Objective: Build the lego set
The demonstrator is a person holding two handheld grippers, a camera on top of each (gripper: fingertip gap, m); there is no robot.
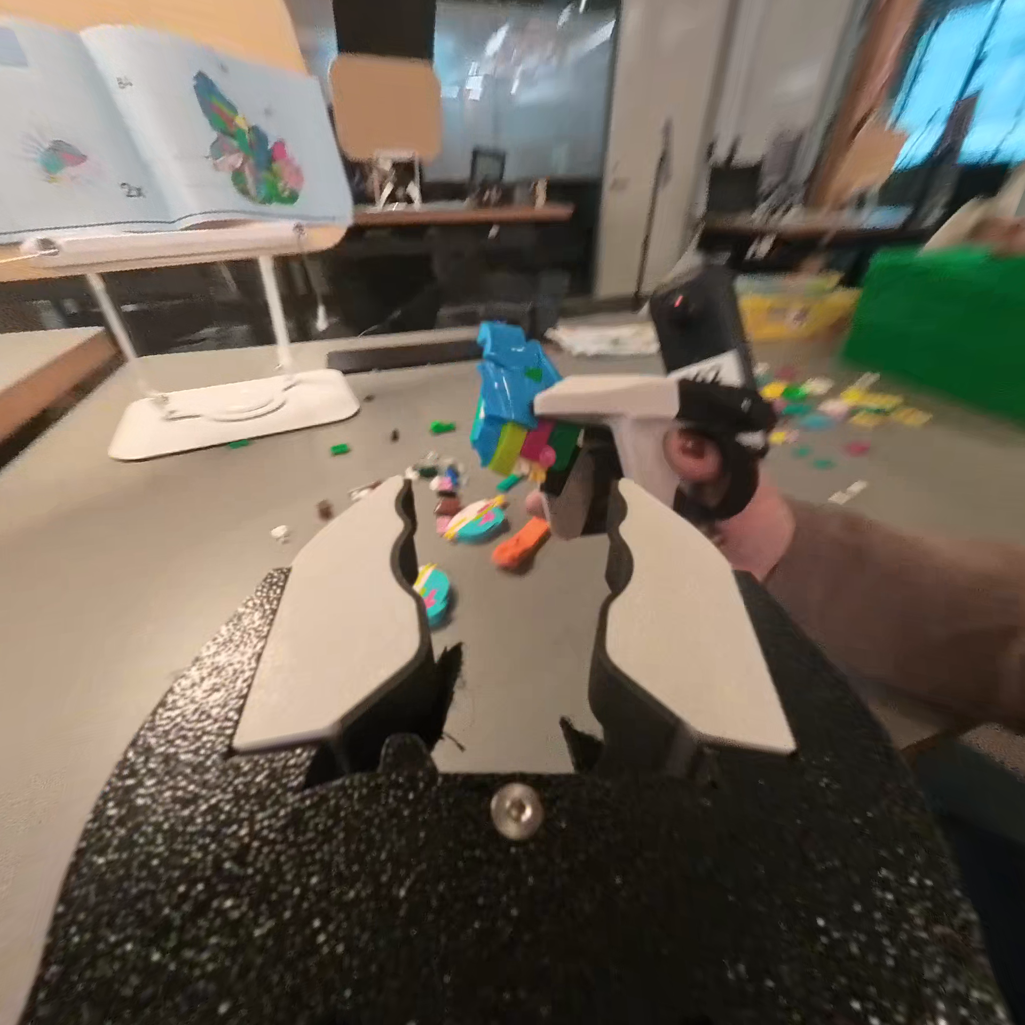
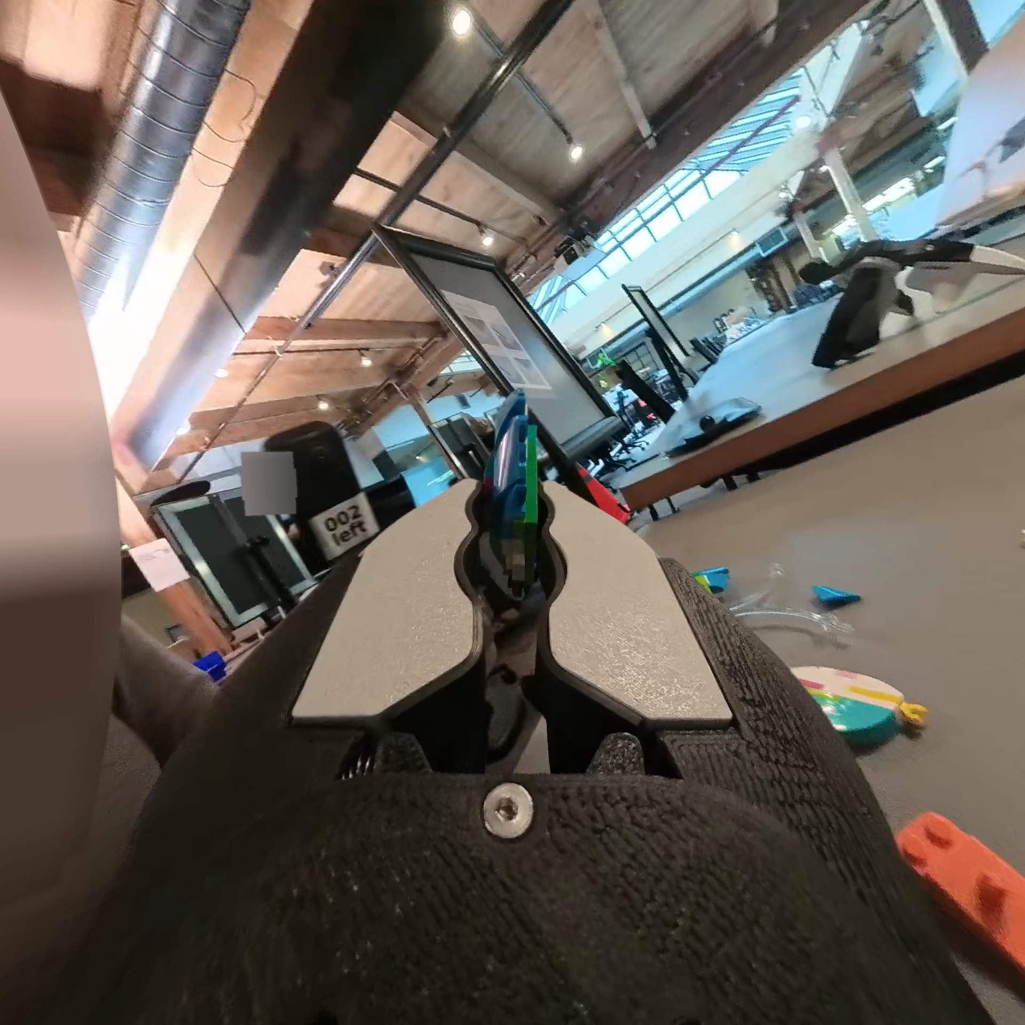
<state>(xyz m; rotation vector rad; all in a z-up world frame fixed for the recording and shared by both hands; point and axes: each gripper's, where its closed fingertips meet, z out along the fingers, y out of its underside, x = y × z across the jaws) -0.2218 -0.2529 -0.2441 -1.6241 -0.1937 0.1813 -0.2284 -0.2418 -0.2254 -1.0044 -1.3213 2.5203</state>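
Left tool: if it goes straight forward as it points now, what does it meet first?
Probably the round teal piece lying on the grey table ahead of the open left tool; depth is unclear, so it might pass over it.

The blue assembly [image 2: 513,488] is hidden at its lower part between the fingers [image 2: 410,604]; the orange piece [image 2: 965,882] is cut by the right edge; small bricks [image 1: 832,405] far on the desk [image 1: 138,554] are too blurred to tell.
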